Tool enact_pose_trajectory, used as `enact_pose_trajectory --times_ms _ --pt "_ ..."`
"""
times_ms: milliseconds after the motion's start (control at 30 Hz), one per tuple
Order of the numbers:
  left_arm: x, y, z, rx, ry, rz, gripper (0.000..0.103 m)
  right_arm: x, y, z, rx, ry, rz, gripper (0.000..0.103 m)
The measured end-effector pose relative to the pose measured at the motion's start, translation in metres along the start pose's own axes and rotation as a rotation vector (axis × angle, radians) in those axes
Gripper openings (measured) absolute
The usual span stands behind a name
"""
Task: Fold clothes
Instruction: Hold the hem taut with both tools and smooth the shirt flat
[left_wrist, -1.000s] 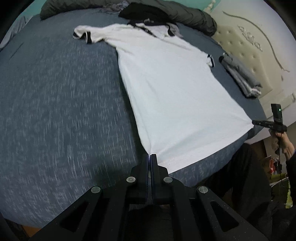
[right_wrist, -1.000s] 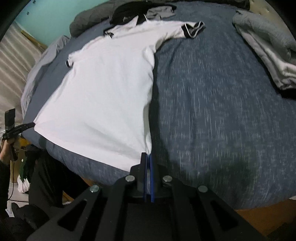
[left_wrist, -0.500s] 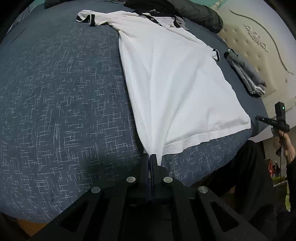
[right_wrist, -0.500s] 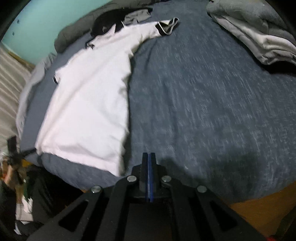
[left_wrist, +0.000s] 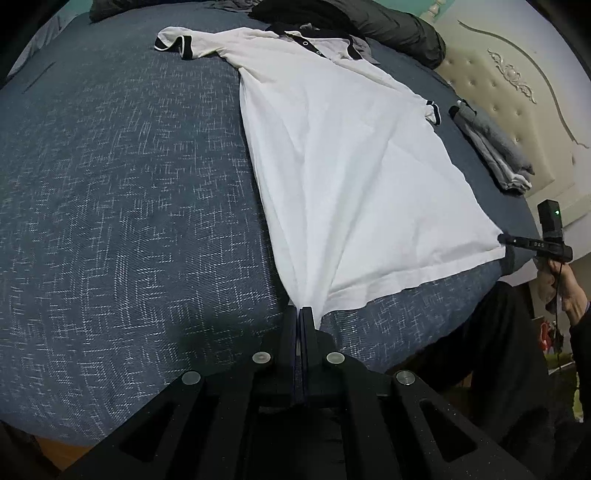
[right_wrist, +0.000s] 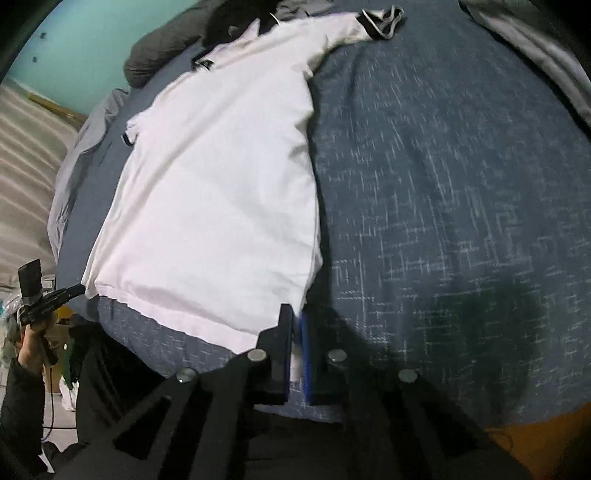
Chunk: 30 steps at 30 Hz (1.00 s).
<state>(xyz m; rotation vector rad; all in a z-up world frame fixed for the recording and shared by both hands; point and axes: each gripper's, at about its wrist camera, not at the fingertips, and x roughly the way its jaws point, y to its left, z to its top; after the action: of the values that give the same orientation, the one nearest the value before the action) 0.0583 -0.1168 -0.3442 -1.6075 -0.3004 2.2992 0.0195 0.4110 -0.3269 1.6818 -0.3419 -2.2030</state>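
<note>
A white polo shirt (left_wrist: 351, 166) with black collar and cuff trim lies flat on the blue-grey bed (left_wrist: 110, 184), collar far from me. My left gripper (left_wrist: 300, 314) is shut on the hem's left corner, and the cloth fans out in creases from it. In the right wrist view the shirt (right_wrist: 221, 184) runs away to the upper left. My right gripper (right_wrist: 295, 321) stands a little open, with the hem's right corner in the narrow gap between its fingers. Each gripper shows in the other's view: the right gripper (left_wrist: 504, 239) and the left gripper (right_wrist: 79, 288), each at a hem corner.
Folded grey clothes (left_wrist: 491, 147) lie by the cream headboard (left_wrist: 517, 92). A dark quilt (left_wrist: 388, 26) and black garments are piled beyond the collar. The person's hand (left_wrist: 557, 288) and dark legs are at the bed's near edge. The bedspread (right_wrist: 443, 184) stretches wide to the right of the shirt.
The right gripper let go of the hem, swung off to the right while shut, and now has come back with its jaws slightly apart around the corner. The left gripper kept its hold.
</note>
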Motion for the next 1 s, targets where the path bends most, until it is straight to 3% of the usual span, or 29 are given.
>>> enact_pose_trajectory --times_ms 167,300,500,667,800,833,900,933,1000 --pt "-0.007 -0.009 0.001 0.012 -0.017 -0.016 0.002 -0.044 -0.004 0.004 -0.028 -0.081 -0.045 0.002" --pt "-0.007 -0.021 0.002 0.038 -0.014 -0.018 0.002 -0.064 -0.010 0.005 -0.030 -0.092 -0.104 0.002" --pt "0.002 -0.002 -0.008 -0.004 0.011 0.015 0.002 -0.026 -0.014 -0.008 -0.017 0.028 -0.181 0.002" --pt "0.006 0.025 -0.018 -0.063 0.022 0.041 0.002 0.001 0.001 -0.015 -0.022 0.044 -0.137 0.002" --pt "0.006 0.026 -0.017 -0.058 0.024 0.044 0.002 0.009 0.007 -0.015 -0.042 0.079 -0.154 0.003" --pt "0.006 0.025 -0.016 -0.052 0.025 0.046 0.002 0.007 0.002 -0.014 -0.016 0.072 -0.146 0.006" --pt "0.006 0.024 -0.015 -0.049 0.025 0.046 0.002 -0.003 -0.011 -0.012 0.056 0.039 -0.129 0.024" --pt "0.006 0.023 -0.014 -0.050 0.024 0.045 0.002 -0.007 -0.017 -0.012 0.085 0.020 -0.119 0.041" --pt "0.006 0.023 -0.014 -0.055 0.024 0.042 0.002 -0.013 -0.028 -0.012 0.133 -0.011 -0.085 0.043"
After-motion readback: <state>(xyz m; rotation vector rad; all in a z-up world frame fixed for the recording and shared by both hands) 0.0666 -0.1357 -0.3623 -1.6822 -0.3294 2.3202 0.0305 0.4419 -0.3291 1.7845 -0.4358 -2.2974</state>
